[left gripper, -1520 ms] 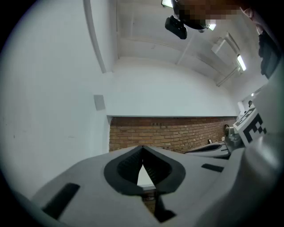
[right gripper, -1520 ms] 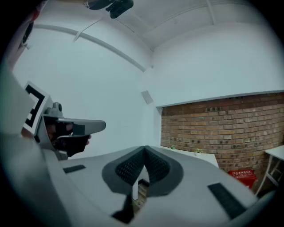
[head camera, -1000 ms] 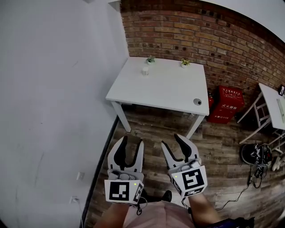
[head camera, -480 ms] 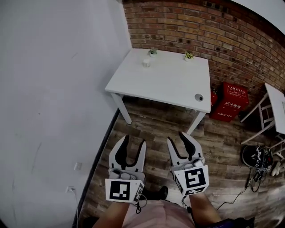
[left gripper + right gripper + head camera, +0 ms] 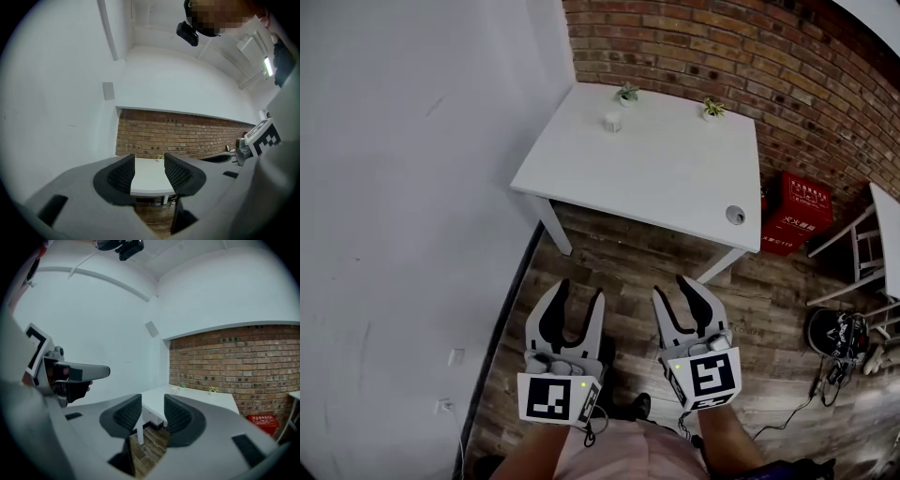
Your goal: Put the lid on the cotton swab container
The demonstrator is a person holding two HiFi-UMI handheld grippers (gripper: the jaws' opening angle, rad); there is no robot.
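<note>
A small white container [image 5: 612, 122] stands near the far edge of the white table [image 5: 656, 178], and I cannot make out a lid from here. It shows as a tiny speck [image 5: 174, 390] in the right gripper view. Both grippers hang over the wooden floor, well short of the table. The left gripper [image 5: 581, 291] is open and its jaws have just been closing a little, with nothing between them; in its own view [image 5: 149, 160] the table top shows through the gap. The right gripper [image 5: 673, 289], also [image 5: 152, 400], is open, has likewise just been closing, and is empty.
Two small potted plants [image 5: 627, 93] [image 5: 711, 109] sit at the table's back edge against the brick wall. A cable hole [image 5: 735, 215] is in the near right corner. Red boxes [image 5: 794, 225] stand right of the table, with a second table [image 5: 886, 234] and a bag with cables [image 5: 839, 333] beyond.
The table has drawn nearer and sits larger in the head view. Both grippers have moved forward and slightly down, and the right jaws stand narrower than a second ago.
</note>
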